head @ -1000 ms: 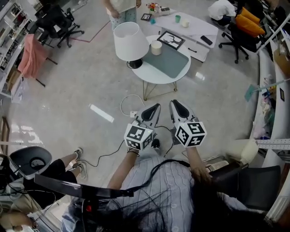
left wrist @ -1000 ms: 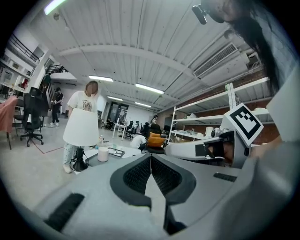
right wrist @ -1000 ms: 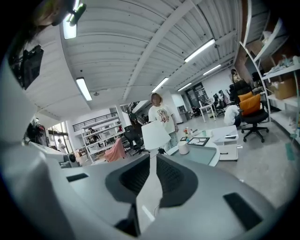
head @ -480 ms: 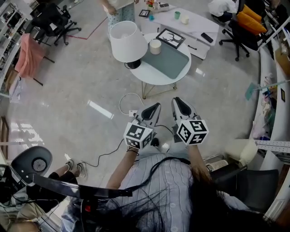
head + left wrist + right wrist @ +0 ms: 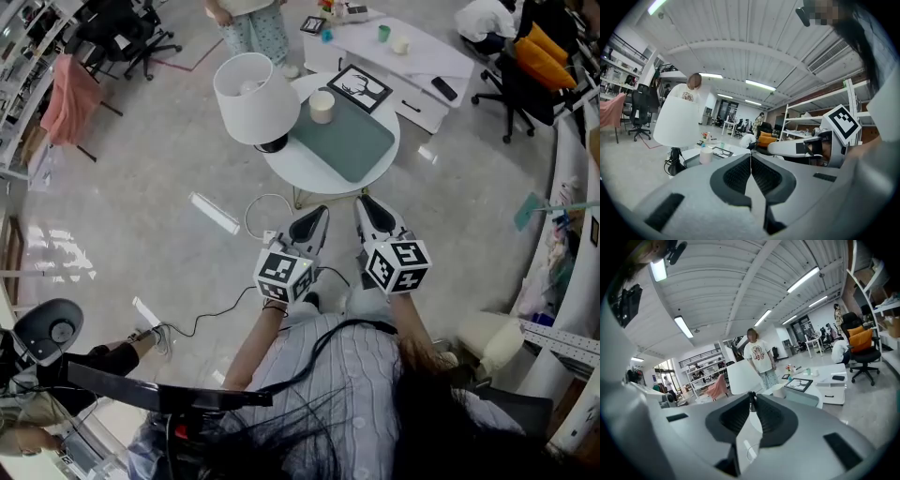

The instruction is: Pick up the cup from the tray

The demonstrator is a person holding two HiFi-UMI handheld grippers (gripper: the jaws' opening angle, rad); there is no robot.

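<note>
A cream cup point(image 5: 322, 106) stands at the far end of a grey-green tray point(image 5: 349, 142) on a small round white table point(image 5: 291, 169). Both grippers hover side by side just short of the table's near rim, well apart from the cup. My left gripper point(image 5: 317, 217) has its jaws shut with nothing between them, and so does my right gripper point(image 5: 367, 206). In the left gripper view the cup point(image 5: 706, 155) shows beyond the closed left gripper point(image 5: 750, 158), beside the lamp. In the right gripper view the right gripper point(image 5: 752, 397) points at the table, where the cup point(image 5: 779, 390) peeks out.
A white table lamp point(image 5: 255, 98) stands at the table's left and a framed picture point(image 5: 356, 86) lies behind the tray. A person point(image 5: 253, 23) stands past the table. A low white desk point(image 5: 394, 47), office chairs point(image 5: 511, 75) and a floor cable point(image 5: 267, 220) surround it.
Both grippers have moved forward together towards the round table, which now lies closer in the head view. Their jaws stay shut.
</note>
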